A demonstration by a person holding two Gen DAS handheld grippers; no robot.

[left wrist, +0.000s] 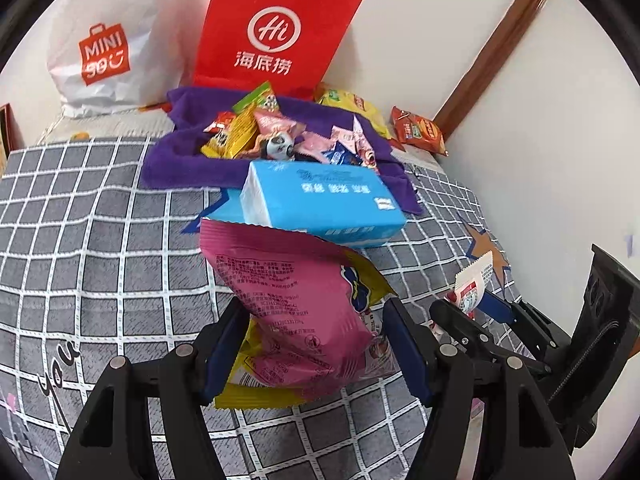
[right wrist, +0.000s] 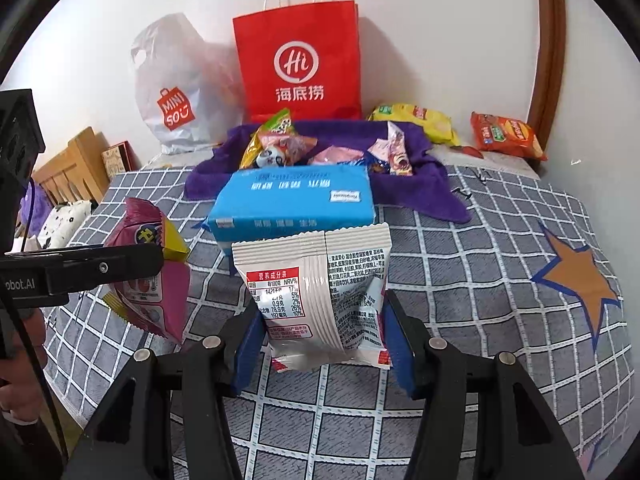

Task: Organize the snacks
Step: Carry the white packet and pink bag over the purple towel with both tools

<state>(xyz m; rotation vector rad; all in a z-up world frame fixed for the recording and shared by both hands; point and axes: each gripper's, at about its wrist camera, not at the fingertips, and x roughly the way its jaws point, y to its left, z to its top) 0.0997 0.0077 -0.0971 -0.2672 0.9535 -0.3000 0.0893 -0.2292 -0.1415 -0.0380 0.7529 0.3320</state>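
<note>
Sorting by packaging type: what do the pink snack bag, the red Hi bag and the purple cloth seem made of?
Pink snack bag: glossy plastic film, likely; crimped serrated seal.
Red Hi bag: matte paper, apparently; sharp folds, cord handles.
Purple cloth: soft fuzzy towelling; limp folds.

A pink-and-yellow snack bag (left wrist: 296, 312) hangs tilted above the bed. A white snack packet (right wrist: 316, 296) stands upright, label facing out. More snacks (left wrist: 280, 132) lie heaped on a purple towel (left wrist: 172, 160).

Black tool (right wrist: 320, 344) frames; blue pads (right wrist: 248, 344); silver screws
</note>
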